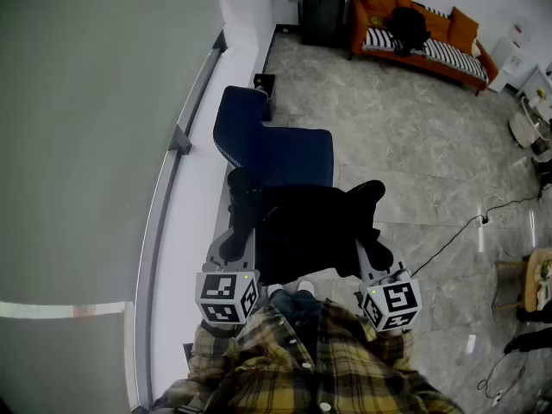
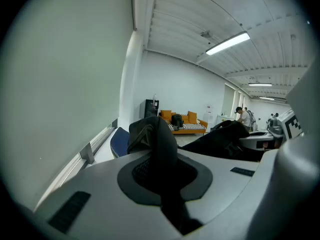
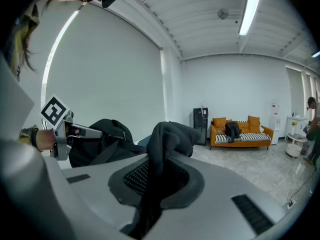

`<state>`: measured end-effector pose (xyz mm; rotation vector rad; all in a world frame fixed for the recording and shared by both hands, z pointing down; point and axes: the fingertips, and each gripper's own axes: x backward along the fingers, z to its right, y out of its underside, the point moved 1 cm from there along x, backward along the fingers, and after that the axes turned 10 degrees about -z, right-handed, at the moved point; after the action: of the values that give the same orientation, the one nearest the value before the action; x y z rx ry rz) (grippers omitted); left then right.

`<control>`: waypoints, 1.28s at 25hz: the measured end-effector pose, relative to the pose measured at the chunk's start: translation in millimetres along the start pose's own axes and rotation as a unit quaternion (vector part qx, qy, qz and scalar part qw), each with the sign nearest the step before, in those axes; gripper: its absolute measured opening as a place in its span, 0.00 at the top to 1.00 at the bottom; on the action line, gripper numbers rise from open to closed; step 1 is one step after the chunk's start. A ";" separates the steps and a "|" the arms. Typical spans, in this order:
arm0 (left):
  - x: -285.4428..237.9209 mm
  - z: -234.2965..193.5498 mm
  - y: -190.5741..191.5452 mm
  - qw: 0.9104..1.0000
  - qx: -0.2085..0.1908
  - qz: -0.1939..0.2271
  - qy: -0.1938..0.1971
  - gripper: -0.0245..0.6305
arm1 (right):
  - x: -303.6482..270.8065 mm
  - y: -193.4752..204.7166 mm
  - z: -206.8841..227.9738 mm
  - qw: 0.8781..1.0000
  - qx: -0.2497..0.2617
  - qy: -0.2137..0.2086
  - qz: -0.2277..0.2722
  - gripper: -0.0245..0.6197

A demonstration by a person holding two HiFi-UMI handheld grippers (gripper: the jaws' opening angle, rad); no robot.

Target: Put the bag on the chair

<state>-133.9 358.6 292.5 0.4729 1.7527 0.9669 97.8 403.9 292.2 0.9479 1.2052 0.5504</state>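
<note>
A black bag (image 1: 306,231) hangs between my two grippers, just in front of a blue chair (image 1: 276,149) that stands against the white ledge. My left gripper (image 1: 233,241) is shut on a fold of the bag's fabric (image 2: 157,149) at its left end. My right gripper (image 1: 373,247) is shut on another bunch of the same fabric (image 3: 167,144) at its right end. In the right gripper view the bag's body (image 3: 105,139) sags toward the left gripper (image 3: 60,129). The blue chair (image 2: 119,141) shows behind the fold in the left gripper view. The bag hides the front of the seat.
A white window ledge (image 1: 198,171) runs along the left beside the chair. An orange sofa (image 1: 423,28) with a black backpack and a black cabinet (image 1: 323,7) stand at the far wall. Cables (image 1: 483,214) lie on the tiled floor at right. A person (image 2: 244,116) stands far off.
</note>
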 end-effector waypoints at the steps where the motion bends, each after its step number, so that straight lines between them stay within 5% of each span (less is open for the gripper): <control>1: -1.9 -2.2 -1.9 1.000 -0.003 0.003 -0.001 0.91 | -3.1 -1.6 0.0 1.000 0.001 0.001 0.003 0.90; 19: 8.7 5.2 -10.1 0.999 -0.011 0.030 -0.026 0.91 | 9.8 -7.0 3.9 0.999 -0.008 -0.009 0.033 0.90; 32: -0.2 18.2 -0.3 0.999 -0.006 0.008 -0.041 0.91 | 4.5 1.9 19.6 0.999 -0.028 -0.029 0.026 0.90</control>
<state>-117.2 365.2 289.8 0.5125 1.6714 0.9571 117.9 402.2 292.6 0.9446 1.1113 0.5917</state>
